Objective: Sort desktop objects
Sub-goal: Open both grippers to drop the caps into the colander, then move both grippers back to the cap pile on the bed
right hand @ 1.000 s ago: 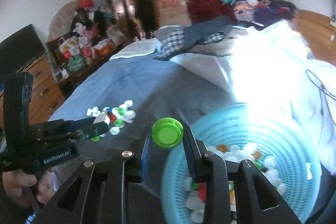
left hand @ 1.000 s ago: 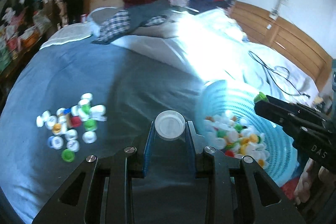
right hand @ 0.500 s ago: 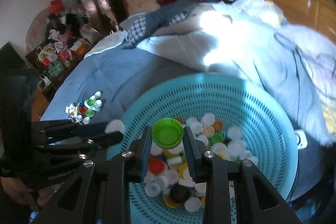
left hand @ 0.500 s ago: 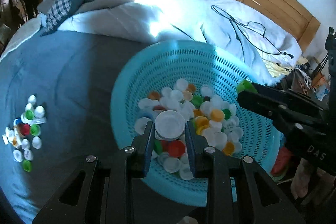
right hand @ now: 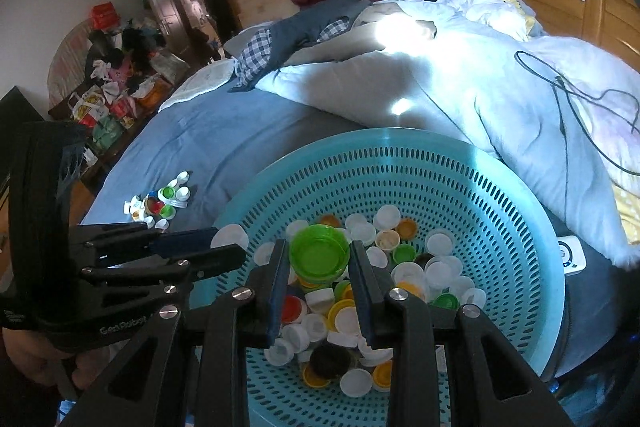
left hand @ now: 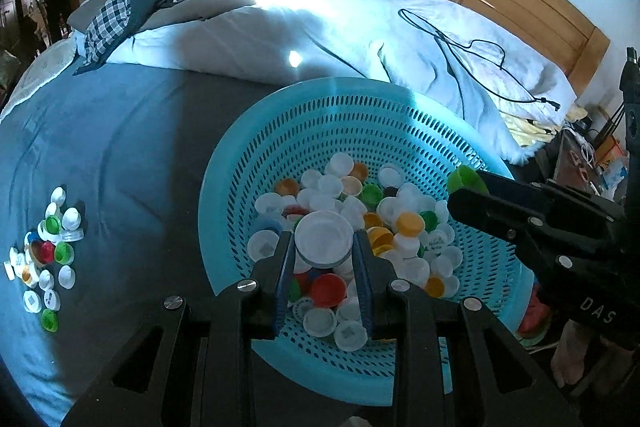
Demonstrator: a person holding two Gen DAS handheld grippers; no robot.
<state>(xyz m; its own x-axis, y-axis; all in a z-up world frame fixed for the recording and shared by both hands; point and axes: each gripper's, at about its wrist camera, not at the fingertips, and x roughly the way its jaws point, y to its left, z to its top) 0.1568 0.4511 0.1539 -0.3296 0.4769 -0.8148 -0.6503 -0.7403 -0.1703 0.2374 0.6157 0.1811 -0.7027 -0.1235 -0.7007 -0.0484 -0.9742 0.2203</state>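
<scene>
Left tongs (left hand: 323,254) are gripping a white cap (left hand: 323,238); right tongs (right hand: 319,263) are pinching a green cap (right hand: 318,253). Both are hanging over the blue basket (left hand: 280,131) holding mixed caps. Beyond, loose caps (left hand: 44,259) are lying on the bed (left hand: 120,147), well apart from the basket.

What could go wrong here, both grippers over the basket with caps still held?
1. The left gripper and right gripper hover close together over the teal basket; they might collide on release.
2. The white cap and green cap sit high above the caps already in the basket, so they could bounce off them.
</scene>
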